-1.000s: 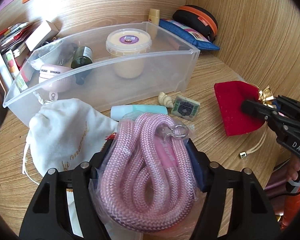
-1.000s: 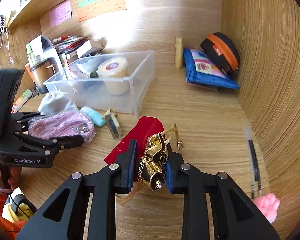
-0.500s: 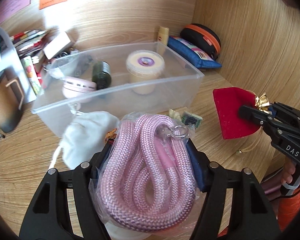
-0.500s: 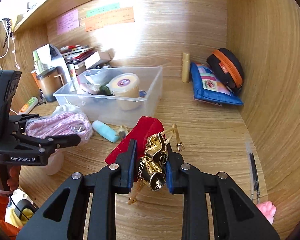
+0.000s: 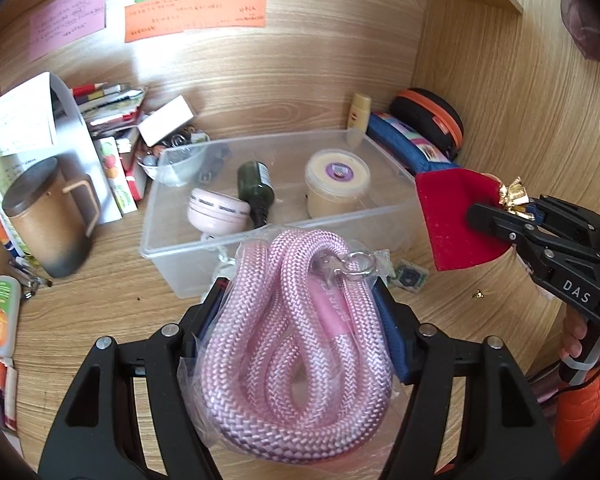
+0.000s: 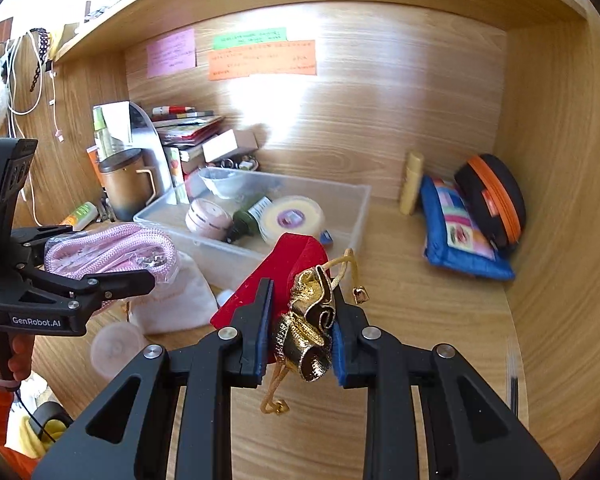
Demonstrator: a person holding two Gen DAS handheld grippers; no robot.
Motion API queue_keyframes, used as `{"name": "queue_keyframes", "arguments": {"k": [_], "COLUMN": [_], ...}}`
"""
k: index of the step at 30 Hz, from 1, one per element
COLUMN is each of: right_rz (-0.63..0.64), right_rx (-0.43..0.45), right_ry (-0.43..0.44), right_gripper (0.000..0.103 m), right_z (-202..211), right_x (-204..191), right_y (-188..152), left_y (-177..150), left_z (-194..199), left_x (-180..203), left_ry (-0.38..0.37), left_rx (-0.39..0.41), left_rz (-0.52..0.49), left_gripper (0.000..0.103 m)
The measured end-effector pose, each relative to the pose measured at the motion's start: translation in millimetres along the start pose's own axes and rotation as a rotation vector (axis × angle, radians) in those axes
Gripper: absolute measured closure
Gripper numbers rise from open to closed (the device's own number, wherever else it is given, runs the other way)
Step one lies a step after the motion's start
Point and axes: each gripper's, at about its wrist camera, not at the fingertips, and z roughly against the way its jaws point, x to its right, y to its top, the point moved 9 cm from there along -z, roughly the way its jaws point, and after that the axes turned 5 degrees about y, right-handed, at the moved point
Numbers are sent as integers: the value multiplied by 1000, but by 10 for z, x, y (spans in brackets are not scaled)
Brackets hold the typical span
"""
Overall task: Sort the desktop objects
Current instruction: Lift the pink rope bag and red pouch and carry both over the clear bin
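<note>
My left gripper (image 5: 300, 300) is shut on a coiled pink rope in a clear bag (image 5: 300, 344), held up off the desk; the same pink rope (image 6: 112, 250) shows in the right wrist view at the left. My right gripper (image 6: 302, 304) is shut on the gold neck of a red drawstring pouch (image 6: 288, 264), lifted above the desk; the red pouch (image 5: 456, 220) hangs at the right in the left wrist view. Beyond both stands a clear plastic bin (image 5: 260, 144) holding a cream tub (image 5: 337, 180), a dark green bottle (image 5: 256, 192) and a pink round case (image 5: 216, 212).
A white cloth pouch (image 6: 176, 300) lies on the desk in front of the bin. A brown mug (image 5: 48, 220), books and boxes crowd the back left. A blue pouch (image 6: 460, 232) and a black-orange case (image 6: 496, 196) sit at the back right corner. A pen (image 6: 514, 380) lies right.
Both grippers have risen with their loads. The bin and desk items now appear lower and farther off, and the wall notes have come into the left wrist view.
</note>
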Motion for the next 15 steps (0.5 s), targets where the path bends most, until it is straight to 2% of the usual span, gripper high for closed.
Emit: {"name": "queue_keyframes", "arguments": {"k": [6, 15], "right_rz": [9, 34], "right_rx": [18, -2], "right_ry": [-5, 4], "right_gripper": [81, 81], "right_z": [-100, -376], "right_x": [-44, -89], "right_y": [198, 431], "left_y": [67, 229], "left_z": [30, 6], "left_x": [-127, -302], "left_ry": [-13, -1], "left_rx": [13, 35], "left_rz": [34, 40], "left_gripper": [36, 36]}}
